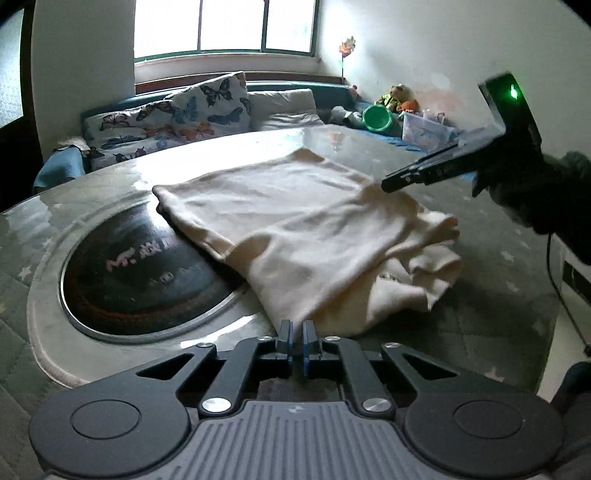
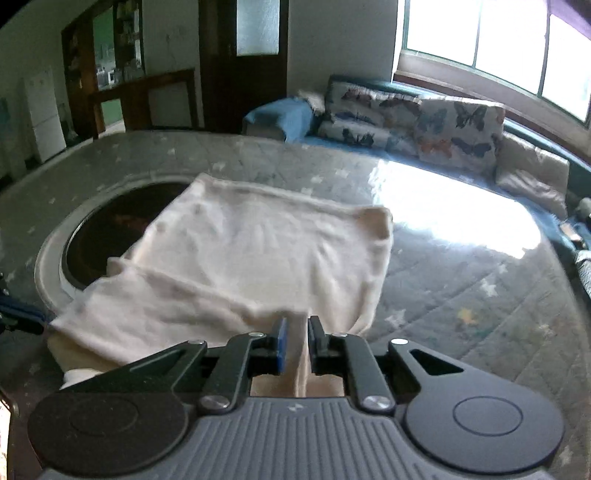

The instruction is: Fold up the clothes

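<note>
The cream garment (image 1: pixel 295 229) lies on the quilted, star-dotted table cover (image 1: pixel 491 306), partly folded over itself, and everything here is placed off that garment. Its left edge drapes over the rim of the round dark burner plate (image 1: pixel 140 273) set into the tabletop, covering part of the black glass. At the garment's near corner sits the left gripper (image 1: pixel 297 334), its two blue-padded jaws drawn almost together with the cloth's corner reaching right to their tips; it looks clenched on that corner, though the pinch itself is hard to make out. On the garment's right side the fabric bunches into loose folds, and above its far right edge the right gripper (image 1: pixel 391 182) comes in from the right, black and slim, carried by a dark gloved hand (image 1: pixel 532 199), a green light glowing on its housing. From the right wrist view, the right gripper (image 2: pixel 295 332) has a standing pleat of cream cloth (image 2: pixel 236 258) running up between its jaws; the jaws are slightly parted, and whether the pads press the fabric I cannot tell through the blur. In that view the garment spreads away as a rough rectangle, one far corner curled upward, with a fold line crossing its near half. Beyond the garment stands a sofa with butterfly-print cushions (image 1: pixel 207 107) under a bright window (image 1: pixel 225 26), and to the garment's far right a green bowl (image 1: pixel 376 118) rests among toys.
</note>
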Tool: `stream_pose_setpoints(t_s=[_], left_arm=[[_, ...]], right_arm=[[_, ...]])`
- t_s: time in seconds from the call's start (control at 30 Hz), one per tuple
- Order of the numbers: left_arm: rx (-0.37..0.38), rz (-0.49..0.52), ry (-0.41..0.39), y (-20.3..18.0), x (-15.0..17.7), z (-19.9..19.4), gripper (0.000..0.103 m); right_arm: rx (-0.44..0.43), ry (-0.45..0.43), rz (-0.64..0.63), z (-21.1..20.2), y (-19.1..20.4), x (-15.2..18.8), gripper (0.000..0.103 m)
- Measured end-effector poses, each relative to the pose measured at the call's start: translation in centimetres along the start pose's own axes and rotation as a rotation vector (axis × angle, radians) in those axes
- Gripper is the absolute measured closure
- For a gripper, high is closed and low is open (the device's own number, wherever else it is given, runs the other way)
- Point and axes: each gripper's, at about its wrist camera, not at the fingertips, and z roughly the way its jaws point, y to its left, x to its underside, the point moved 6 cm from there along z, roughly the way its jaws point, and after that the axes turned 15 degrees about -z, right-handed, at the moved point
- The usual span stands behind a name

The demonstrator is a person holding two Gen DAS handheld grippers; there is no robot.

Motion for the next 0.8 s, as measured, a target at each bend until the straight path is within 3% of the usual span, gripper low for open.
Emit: stream_pose_setpoints(t_s=[0.13,0.37,0.53,0.8], left_arm=[[0.013,-0.023,-0.059,0.3,-2.8,-0.4,0.096],[0.077,-0.094,-0.077,-0.7,-6.6,4.8,0.097],[0.02,-0.106,-0.037,0.6,-6.2,7.2,0.097],[-0.066,-0.15,-0.026,3.9,-4.8,6.3,0.097]], right_arm=[[-0.032,-0.068,0.01,-1.1,0.3,-1.4,0.09],[-0.107,-0.059,-0.006,0.8,2.6,-1.6,0.087],[-0.126,-0.043,0.0,1.7,3.0,-1.0,0.082],[-0.13,-0.021,0.003,2.3,2.9,0.4,0.082]])
